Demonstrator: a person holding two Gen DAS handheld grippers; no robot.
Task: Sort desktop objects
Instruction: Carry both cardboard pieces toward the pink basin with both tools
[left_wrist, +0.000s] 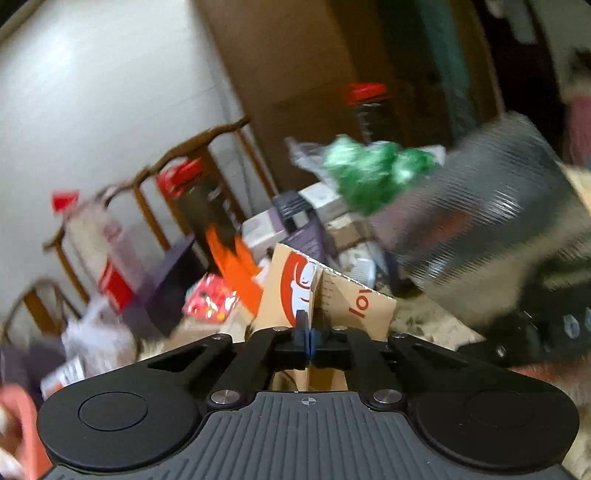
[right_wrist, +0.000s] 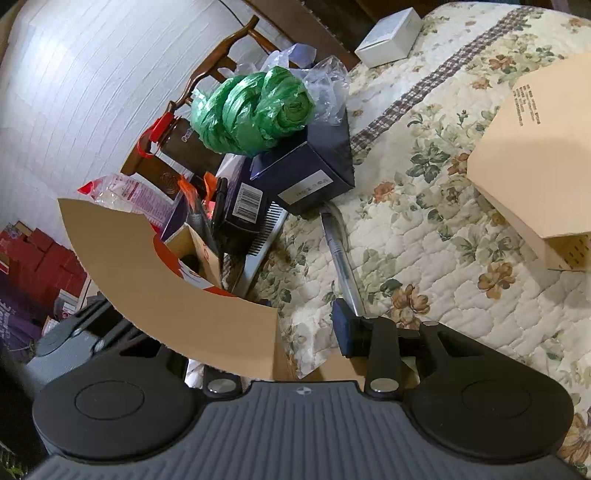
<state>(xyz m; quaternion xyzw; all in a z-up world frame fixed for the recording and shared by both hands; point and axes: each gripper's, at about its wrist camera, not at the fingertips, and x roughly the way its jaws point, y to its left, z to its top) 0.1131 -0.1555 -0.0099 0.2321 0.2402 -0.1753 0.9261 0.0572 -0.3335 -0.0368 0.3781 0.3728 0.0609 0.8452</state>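
My left gripper (left_wrist: 309, 341) is shut on the wall of a brown cardboard box with a red logo (left_wrist: 325, 295); the view is blurred. The same box (right_wrist: 192, 291) fills the lower left of the right wrist view, with a smaller box and dark items inside. My right gripper (right_wrist: 314, 328) stands wide open at the box's right edge; only its right finger (right_wrist: 345, 328) shows, the left one is hidden behind the cardboard. A silver pen (right_wrist: 341, 254) lies on the floral quilt (right_wrist: 424, 221) just ahead of that finger.
A green plastic bundle (right_wrist: 255, 110) sits on a dark blue box (right_wrist: 314, 173). A comb (right_wrist: 266, 236), barcode box (right_wrist: 245, 210), bottles with red caps (right_wrist: 173, 136) and wooden chairs (right_wrist: 221, 62) crowd the left. A tan box (right_wrist: 535, 166) and white box (right_wrist: 391, 37) lie on the quilt.
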